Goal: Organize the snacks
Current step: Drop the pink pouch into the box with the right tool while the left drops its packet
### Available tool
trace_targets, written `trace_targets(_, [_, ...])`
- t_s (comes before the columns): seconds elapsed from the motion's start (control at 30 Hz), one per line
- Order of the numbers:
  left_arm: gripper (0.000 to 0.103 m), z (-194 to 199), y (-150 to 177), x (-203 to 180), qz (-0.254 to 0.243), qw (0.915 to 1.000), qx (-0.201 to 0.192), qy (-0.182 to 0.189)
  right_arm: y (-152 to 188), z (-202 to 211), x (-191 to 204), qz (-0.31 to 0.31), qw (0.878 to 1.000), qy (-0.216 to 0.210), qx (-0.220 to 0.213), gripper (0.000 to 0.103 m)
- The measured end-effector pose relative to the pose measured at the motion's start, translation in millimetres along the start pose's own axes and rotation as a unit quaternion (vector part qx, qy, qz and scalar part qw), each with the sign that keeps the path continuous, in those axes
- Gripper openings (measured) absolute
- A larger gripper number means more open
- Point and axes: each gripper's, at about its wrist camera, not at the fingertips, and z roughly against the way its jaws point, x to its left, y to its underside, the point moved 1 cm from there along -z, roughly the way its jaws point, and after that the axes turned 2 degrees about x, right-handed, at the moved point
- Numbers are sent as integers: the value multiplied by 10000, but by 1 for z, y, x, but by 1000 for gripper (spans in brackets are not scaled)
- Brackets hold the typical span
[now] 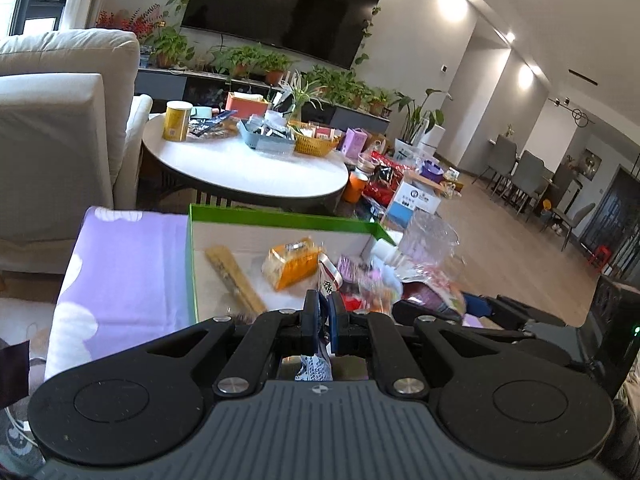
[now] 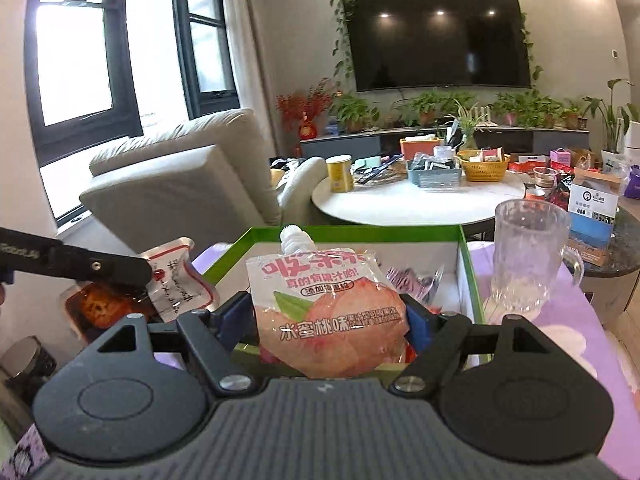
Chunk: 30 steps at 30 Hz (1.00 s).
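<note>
While the right gripper clamps a peach pouch, left jaws pinch a sachet.

This is a home living room. A large wall television hangs at upper centre, trailing vines around it, with potted plants lined on the low cabinet below. A pale armchair sits at left by tall windows. Dining chairs stand far right in the left view.
</note>
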Motion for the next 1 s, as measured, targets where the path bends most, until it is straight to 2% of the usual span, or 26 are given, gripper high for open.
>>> trace_targets(0.27, [5,-37,-11,8,110,9997,56,-196,-5,-33,-1,-79,9999,-79,94,52])
trace_targets(0.37, [5,-52,-14,15,237,9990,4,-374,-3,-44,-1,-122,9998,-113,149,52])
trace_targets(0.43, [17,-58,-16,19,250,9980,-98,-578,-2,-51,-2,-186,9995,-113,208,52])
trace_targets(0.5, [22,-63,-17,20,214,9972,-95,-709,0,-56,-2,-263,9990,-72,343,52])
trace_targets(0.53, [23,-64,-17,21,189,9972,-68,-714,2,-58,-3,-290,9988,-47,391,53])
trace_targets(0.7, [29,-59,-12,23,100,9966,-17,-820,1,-41,-5,-187,9997,89,-98,53])
trace_targets(1.0, [29,-22,11,34,25,9955,162,-936,11,-10,-19,-378,9991,170,-85,53])
